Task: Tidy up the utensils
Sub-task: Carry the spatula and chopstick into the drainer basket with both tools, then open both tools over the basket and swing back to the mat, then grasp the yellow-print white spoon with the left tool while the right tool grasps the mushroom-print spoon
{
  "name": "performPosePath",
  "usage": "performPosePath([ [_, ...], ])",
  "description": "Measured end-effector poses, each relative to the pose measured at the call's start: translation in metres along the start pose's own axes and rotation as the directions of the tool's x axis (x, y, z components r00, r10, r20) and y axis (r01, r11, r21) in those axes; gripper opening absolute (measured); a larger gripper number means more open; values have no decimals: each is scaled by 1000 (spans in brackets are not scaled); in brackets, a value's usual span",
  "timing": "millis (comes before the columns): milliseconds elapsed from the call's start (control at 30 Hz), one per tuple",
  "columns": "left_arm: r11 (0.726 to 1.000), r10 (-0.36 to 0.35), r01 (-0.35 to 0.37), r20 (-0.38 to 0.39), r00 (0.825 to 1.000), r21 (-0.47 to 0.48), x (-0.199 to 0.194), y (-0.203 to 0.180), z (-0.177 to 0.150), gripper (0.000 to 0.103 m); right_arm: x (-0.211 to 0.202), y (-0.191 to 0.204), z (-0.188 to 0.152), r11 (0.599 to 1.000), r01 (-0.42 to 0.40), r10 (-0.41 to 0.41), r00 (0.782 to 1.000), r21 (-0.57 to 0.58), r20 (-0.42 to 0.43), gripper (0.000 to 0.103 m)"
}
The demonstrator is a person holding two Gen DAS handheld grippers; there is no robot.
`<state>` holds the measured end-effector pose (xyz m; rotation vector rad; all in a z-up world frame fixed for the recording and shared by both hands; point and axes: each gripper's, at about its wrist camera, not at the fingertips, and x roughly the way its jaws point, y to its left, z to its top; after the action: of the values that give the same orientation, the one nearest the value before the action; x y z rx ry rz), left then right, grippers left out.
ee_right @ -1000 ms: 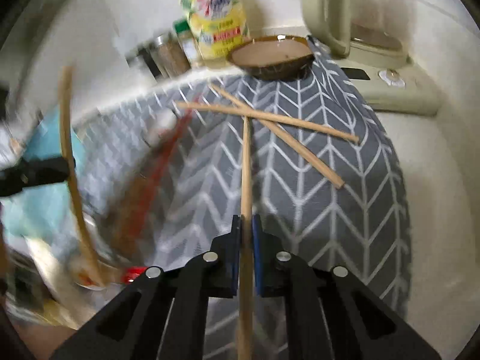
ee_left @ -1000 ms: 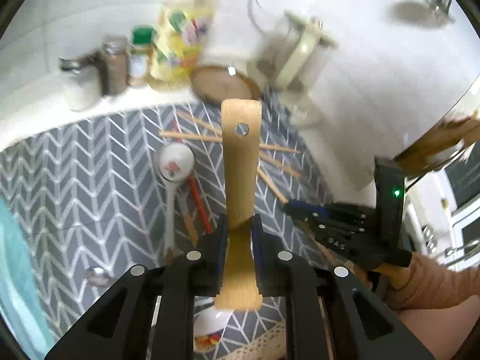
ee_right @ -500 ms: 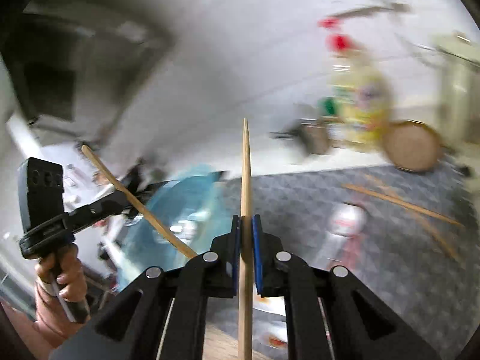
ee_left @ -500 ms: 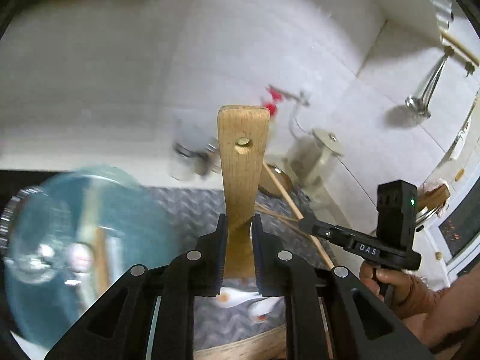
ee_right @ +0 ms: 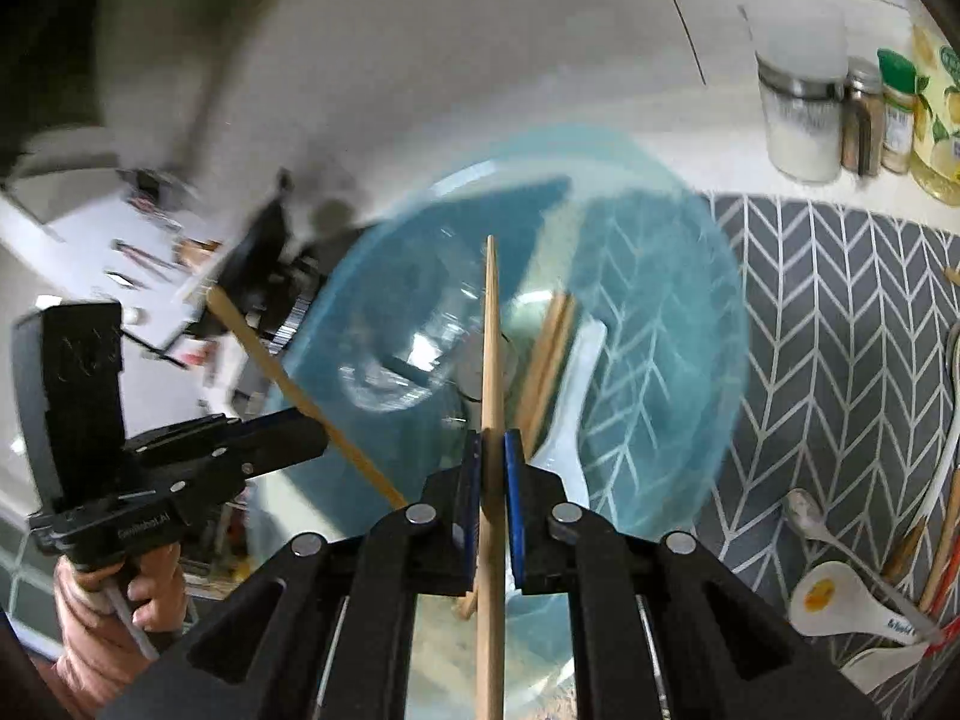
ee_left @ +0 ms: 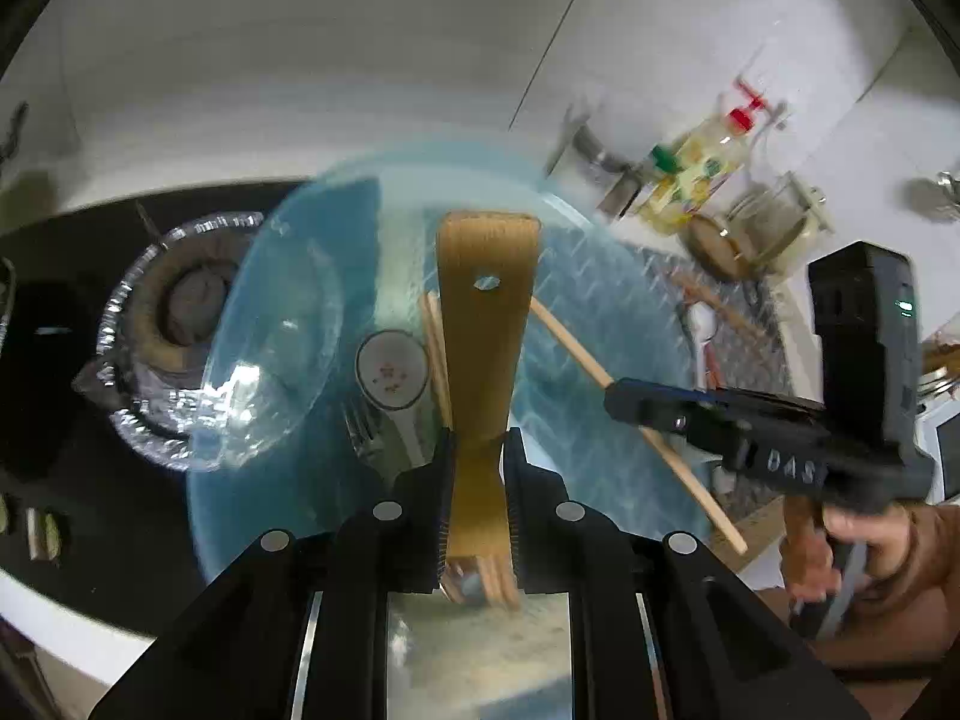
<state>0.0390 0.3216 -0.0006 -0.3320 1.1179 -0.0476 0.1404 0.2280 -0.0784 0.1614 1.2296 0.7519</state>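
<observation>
In the left wrist view, the left gripper (ee_left: 477, 468) is clamped on a flat wooden spatula (ee_left: 483, 324), handle end with its hanging hole pointing away, held above a blue basin (ee_left: 612, 312) that seems the collecting place: a ceramic spoon (ee_left: 391, 369), a fork (ee_left: 363, 426) and chopsticks (ee_left: 433, 348) already lie inside. To the right the right gripper (ee_left: 624, 405) holds one chopstick (ee_left: 630, 414) slanted over the basin, so both utensils look poised for dropping in. Only this view shows the foil-lined burner (ee_left: 180, 324) at far left, and the oil bottle (ee_left: 702, 171) and jar (ee_left: 774, 228) at far right. In the right wrist view, the right gripper (ee_right: 495, 462) pinches that chopstick (ee_right: 491, 360) near its middle, tip pointing over the basin (ee_right: 678, 312); the left gripper (ee_right: 300, 438) at left carries the spatula (ee_right: 288, 381) seen edge-on. This view alone shows the chevron mat (ee_right: 840, 312) at right with the utensils not yet gathered, a metal spoon (ee_right: 807, 516) and white ladle (ee_right: 840, 600) at near right.
</observation>
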Motion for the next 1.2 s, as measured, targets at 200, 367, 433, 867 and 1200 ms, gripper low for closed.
performPosePath([
  [200,1000,21,-22,-72,997,-16,50,18,16,17,26,9,5,996,88,-88,995,9,-44,9],
  [367,999,30,-32,-65,997,-41,54,19,17,18,10,5,9,998,55,-54,997,8,-45,10],
  [433,997,44,-46,-40,998,-54,43,11,20,18,-20,-5,14,1000,22,-22,999,-5,25,9],
  [867,977,-130,113,84,988,183,3,-189,-12,62,-190,-159,-2,977,149,-92,939,-153,332,53],
  [1200,971,-58,40,-70,996,-234,146,-179,-68,54,-146,-259,-77,984,147,-143,988,-98,52,53],
])
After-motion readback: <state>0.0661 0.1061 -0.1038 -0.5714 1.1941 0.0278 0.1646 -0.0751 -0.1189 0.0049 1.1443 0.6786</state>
